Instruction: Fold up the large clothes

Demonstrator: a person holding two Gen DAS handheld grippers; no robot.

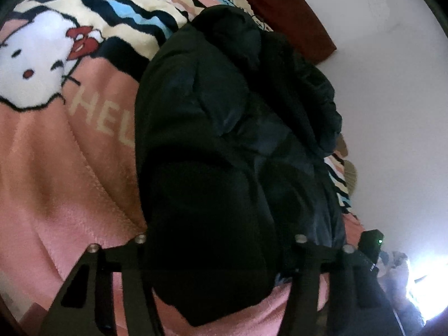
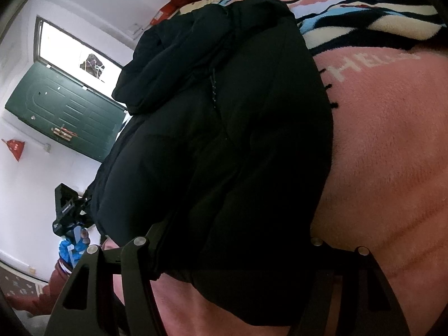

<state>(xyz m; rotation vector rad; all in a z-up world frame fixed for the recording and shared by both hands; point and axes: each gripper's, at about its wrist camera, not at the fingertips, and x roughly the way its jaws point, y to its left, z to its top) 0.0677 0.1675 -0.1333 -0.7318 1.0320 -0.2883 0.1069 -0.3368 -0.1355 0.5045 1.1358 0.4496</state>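
Note:
A black puffy jacket (image 1: 224,117) lies bunched lengthwise on a pink cartoon-cat blanket (image 1: 70,168), its hood end far from me. In the left wrist view its near hem bulges between the two fingers of my left gripper (image 1: 221,221), which is shut on it; the fingertips are lost in the dark fabric. The right wrist view shows the same jacket (image 2: 224,112), with my right gripper (image 2: 232,224) shut on the near hem. My left gripper (image 2: 67,210) also shows at the jacket's left edge, in a blue-gloved hand (image 2: 72,247).
The blanket (image 2: 392,154) covers a bed along a white wall (image 1: 392,84). A dark red headboard (image 1: 291,8) stands at the far end. A green door (image 2: 64,112) and a bright window (image 2: 64,47) lie beyond the bed's left side.

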